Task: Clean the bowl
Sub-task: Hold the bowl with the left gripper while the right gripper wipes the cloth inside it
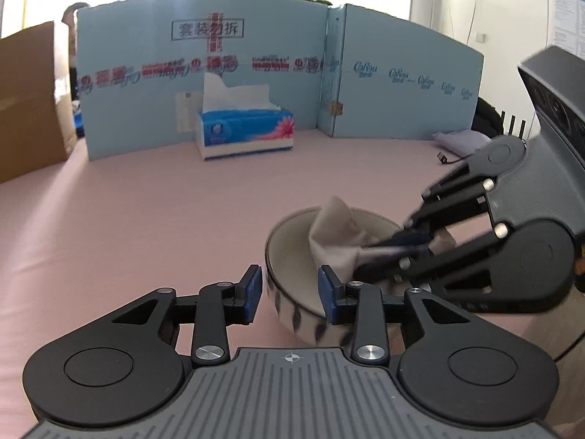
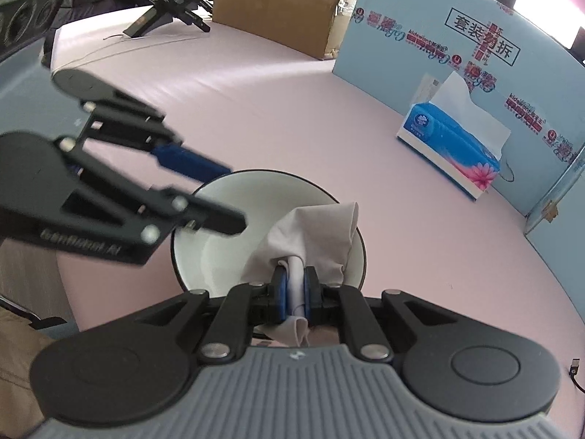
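On the pink table (image 2: 292, 109), the left hand-held gripper (image 1: 290, 285) stands open astride the near rim of the bowl (image 2: 226, 219), not pressing it; the right hand-held gripper (image 2: 295, 287) is clamped on a cloth (image 2: 314, 234) inside the bowl.

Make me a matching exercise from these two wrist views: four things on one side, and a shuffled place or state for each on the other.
Things:
1. left gripper
2. right gripper
3. bowl
4. tissue box

States or places:
A. against the blue cardboard screen
B. jaws apart, straddling the bowl's rim
C. jaws clamped on the cloth
D. white inside, cloth hanging into it

Pairs: 1-B, 2-C, 3-D, 4-A
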The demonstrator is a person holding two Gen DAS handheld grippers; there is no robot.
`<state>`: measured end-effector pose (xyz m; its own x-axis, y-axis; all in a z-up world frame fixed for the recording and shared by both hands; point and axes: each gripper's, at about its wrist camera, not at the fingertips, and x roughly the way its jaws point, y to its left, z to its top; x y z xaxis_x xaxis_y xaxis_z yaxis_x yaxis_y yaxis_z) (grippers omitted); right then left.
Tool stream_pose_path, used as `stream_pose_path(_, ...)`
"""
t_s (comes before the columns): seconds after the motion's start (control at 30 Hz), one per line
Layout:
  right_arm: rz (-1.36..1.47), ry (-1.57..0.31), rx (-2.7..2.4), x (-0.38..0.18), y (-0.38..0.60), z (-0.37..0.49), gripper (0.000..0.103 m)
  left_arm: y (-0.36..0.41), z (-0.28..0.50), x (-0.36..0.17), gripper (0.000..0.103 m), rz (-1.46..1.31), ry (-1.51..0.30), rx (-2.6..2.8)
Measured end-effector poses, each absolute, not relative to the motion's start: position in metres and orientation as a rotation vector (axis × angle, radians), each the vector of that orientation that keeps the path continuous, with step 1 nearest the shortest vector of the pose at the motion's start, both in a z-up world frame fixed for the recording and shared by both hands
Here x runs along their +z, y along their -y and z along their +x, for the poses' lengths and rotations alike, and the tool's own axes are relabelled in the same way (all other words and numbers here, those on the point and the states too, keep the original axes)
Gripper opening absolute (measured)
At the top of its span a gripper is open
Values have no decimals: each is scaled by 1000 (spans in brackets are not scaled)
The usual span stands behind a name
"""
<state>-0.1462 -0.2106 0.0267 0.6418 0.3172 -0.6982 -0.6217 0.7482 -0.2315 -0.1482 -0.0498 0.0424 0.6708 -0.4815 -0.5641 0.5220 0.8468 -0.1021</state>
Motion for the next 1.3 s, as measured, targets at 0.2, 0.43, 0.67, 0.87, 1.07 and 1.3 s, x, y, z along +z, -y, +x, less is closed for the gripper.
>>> stream_pose_path(0.2, -483, -672, 566, 28, 215, -147, 10, 48, -139, 38, 35, 54, -621, -559)
stream_pose_path(0.43, -478, -676, 572, 30, 219, -148, 10, 54, -126, 40, 14, 163, -611, -609)
stream_pose_path(0.67, -397, -769, 646, 32, 225, -142, 10, 70, -112, 46, 10, 320, -586, -663)
stream_pose_path(0.87, -280, -963, 759, 41, 232, -116, 10, 73, -112, 43, 11, 331, -561, -673)
stream_pose_path(1.07, -420, -1045, 744, 40, 217, -107, 10, 74, -115, 44, 11, 337, -532, -690)
stream_pose_path(1.3, -667, -998, 655, 38, 196, -116, 9, 72, -115, 43, 11, 339, -522, -695)
